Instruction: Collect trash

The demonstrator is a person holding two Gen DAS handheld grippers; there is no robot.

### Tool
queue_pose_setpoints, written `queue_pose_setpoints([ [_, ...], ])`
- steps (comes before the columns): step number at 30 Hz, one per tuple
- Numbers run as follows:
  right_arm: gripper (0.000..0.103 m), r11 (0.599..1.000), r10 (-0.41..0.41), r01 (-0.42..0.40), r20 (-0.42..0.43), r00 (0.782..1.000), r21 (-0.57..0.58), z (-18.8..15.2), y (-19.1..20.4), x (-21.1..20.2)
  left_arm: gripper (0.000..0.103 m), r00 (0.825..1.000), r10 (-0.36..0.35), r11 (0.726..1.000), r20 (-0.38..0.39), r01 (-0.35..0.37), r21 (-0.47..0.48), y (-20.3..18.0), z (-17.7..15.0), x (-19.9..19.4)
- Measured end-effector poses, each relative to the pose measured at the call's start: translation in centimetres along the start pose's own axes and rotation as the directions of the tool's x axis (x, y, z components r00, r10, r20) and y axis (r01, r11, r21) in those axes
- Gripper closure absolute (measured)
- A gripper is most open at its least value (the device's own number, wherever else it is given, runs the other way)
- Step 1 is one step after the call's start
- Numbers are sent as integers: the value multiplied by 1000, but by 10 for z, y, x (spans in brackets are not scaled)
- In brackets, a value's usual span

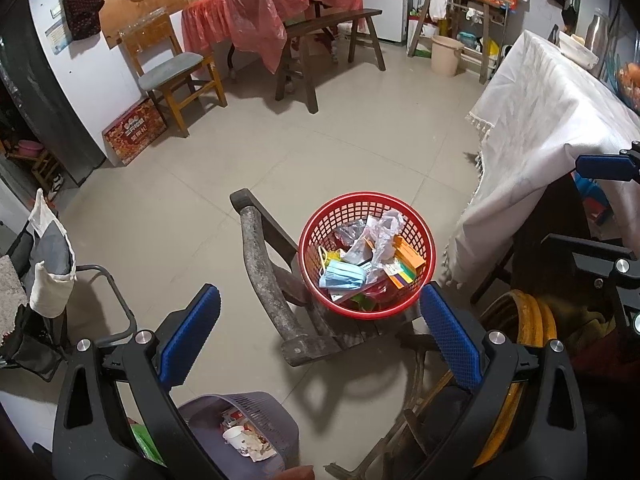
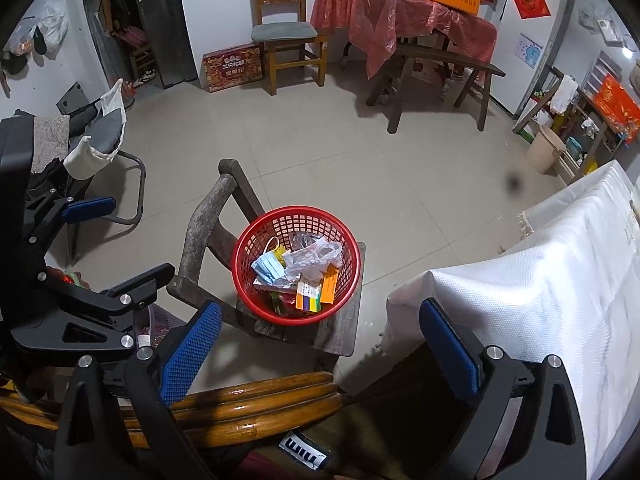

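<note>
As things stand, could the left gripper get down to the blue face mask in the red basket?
Probably yes: the left gripper is open, the blue face mask lies uncovered on top of the red basket, nothing between.

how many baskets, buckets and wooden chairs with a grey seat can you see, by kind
Baskets: 2, the red basket on the old wooden seat and the grey basket lower down near the left tool
Buckets: 1, the beige bucket by the far shelves
Wooden chairs with a grey seat: 1, the chair by the wall
Total: 4
</note>
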State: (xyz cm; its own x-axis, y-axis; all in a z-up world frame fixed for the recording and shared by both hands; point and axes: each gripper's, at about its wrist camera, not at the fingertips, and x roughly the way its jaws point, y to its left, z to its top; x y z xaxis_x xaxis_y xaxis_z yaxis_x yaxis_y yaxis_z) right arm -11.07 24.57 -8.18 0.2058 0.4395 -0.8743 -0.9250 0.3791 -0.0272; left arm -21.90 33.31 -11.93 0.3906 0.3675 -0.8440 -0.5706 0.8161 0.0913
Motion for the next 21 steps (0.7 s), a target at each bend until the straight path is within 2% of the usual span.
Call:
queue_pose_setpoints([
  [21, 6, 1000, 0, 0, 0, 1000, -3, 1, 0, -1, 7, 1000, -3, 1000, -10, 3, 6, -3, 1, 3],
])
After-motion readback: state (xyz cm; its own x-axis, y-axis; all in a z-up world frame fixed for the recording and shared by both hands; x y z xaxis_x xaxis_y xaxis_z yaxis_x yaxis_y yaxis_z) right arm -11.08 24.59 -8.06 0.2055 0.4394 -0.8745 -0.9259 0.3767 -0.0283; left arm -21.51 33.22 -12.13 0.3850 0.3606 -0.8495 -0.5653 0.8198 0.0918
